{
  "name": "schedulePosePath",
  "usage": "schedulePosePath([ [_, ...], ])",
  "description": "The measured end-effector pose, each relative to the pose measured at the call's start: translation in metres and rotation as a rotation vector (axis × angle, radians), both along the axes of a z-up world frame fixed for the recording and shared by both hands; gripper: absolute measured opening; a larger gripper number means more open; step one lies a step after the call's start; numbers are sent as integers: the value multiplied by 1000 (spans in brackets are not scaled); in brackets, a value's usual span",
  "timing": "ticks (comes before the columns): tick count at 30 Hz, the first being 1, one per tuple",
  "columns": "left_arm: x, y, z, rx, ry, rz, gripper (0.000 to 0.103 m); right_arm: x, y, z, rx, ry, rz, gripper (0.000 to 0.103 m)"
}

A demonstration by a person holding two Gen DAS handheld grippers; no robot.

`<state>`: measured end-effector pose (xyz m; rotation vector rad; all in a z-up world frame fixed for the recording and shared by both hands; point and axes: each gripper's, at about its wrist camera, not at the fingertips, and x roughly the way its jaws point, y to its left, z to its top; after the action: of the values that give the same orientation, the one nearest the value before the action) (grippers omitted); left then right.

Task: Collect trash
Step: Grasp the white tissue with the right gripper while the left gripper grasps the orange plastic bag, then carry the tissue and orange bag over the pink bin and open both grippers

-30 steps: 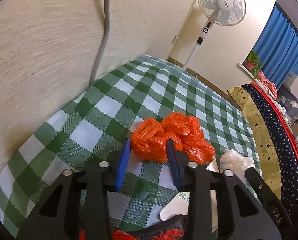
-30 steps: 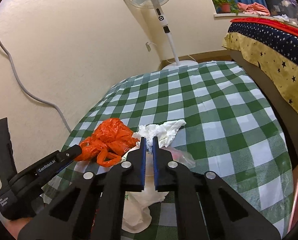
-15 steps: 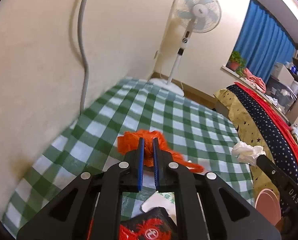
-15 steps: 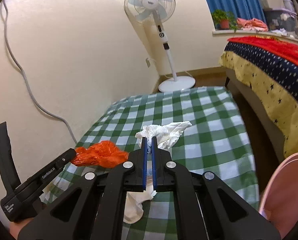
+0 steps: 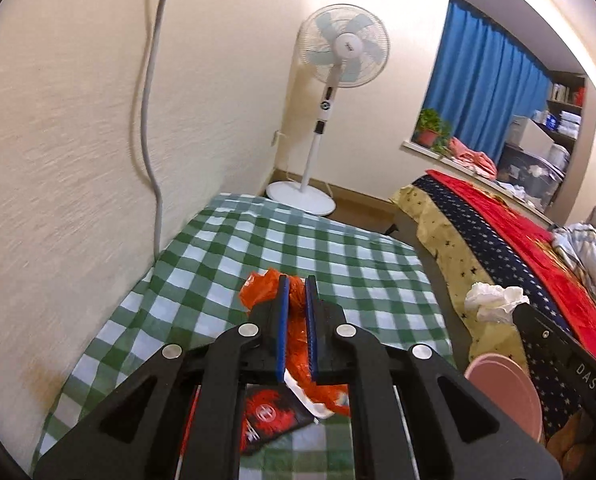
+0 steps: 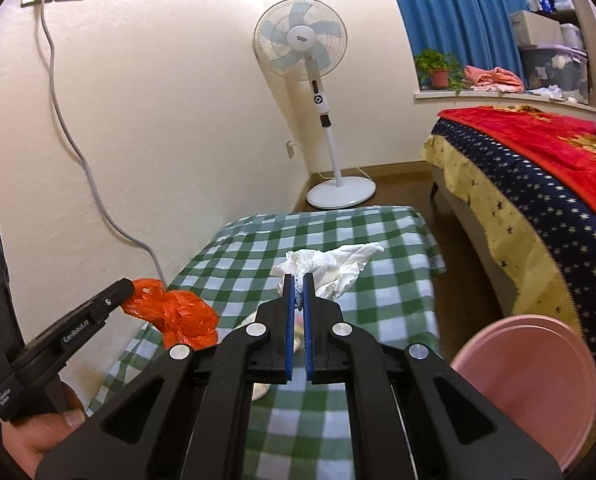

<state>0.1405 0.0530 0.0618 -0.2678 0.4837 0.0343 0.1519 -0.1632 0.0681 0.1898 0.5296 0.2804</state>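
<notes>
My left gripper (image 5: 296, 282) is shut on a crumpled orange plastic bag (image 5: 257, 294), which hangs above the green checked table (image 5: 225, 248). In the right wrist view the same bag (image 6: 177, 314) dangles from that gripper's tip at the left. My right gripper (image 6: 298, 279) is shut on a crumpled white tissue (image 6: 338, 260), also held in the air over the table (image 6: 382, 320). The left wrist view shows this tissue (image 5: 494, 300) at the right gripper's tip. A pink bin (image 6: 538, 380) stands on the floor to the right of the table.
A black and red wrapper (image 5: 269, 412) and a white plastic bag (image 6: 257, 390) lie on the cloth under the grippers. A bed (image 6: 538, 168) with a starred cover runs along the right. A standing fan (image 6: 330, 120) is in the far corner, and a grey cable (image 6: 77, 152) hangs down the wall.
The left gripper's jaws closed on the orange bag and lifted it off the cloth. The right gripper rose too, carrying the tissue. The pink bin has come into view.
</notes>
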Motion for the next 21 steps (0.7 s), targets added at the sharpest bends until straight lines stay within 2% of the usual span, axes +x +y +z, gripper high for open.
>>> schedulePosePath([
  [10,-36,-42,7,60,-4,-100,7,-44,-42,5,-30,7,-40,4],
  [21,-51,-82,1,83,-2,-189,7,-79,-96,-4,-27,21,-118,4],
])
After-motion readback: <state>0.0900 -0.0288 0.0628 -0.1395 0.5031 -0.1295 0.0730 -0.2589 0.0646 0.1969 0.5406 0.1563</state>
